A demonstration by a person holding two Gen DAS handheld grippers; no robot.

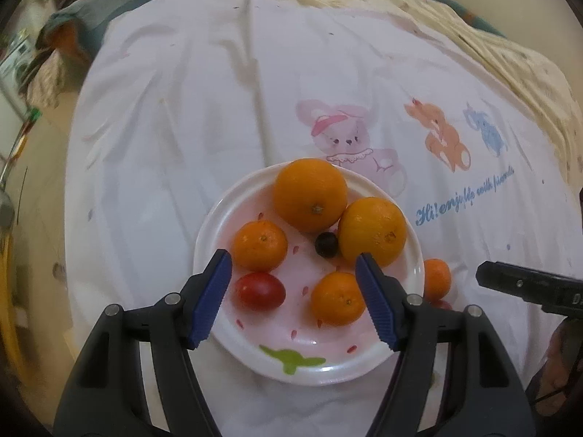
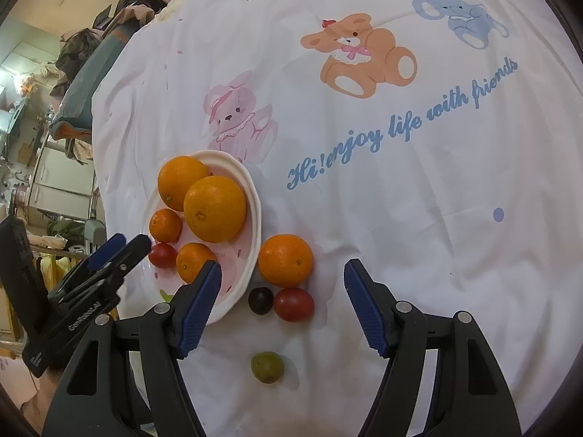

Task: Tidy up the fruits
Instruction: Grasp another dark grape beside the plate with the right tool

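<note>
With both our jaws spread wide and empty, our left gripper (image 1: 293, 300) hangs over the plate (image 1: 233, 349) of oranges, while only our right gripper (image 2: 282, 309) sees the loose orange (image 2: 286, 260), dark grape (image 2: 261, 300), tomato (image 2: 293, 304) and green grape (image 2: 267, 366) on the cloth (image 2: 419, 218) beside it.

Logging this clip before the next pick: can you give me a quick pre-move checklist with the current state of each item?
1. Right hand-held gripper open and empty: ok.
2. Left hand-held gripper open and empty above the plate: ok.
3. All fruit on the plate: not ok; a mandarin, red tomato, dark grape and green grape lie on the cloth.
4. Free room on the plate: ok, near side bare.
5. Loose fruit apart enough for a clean single grasp: cannot tell; tomato and dark grape sit close together.
</note>
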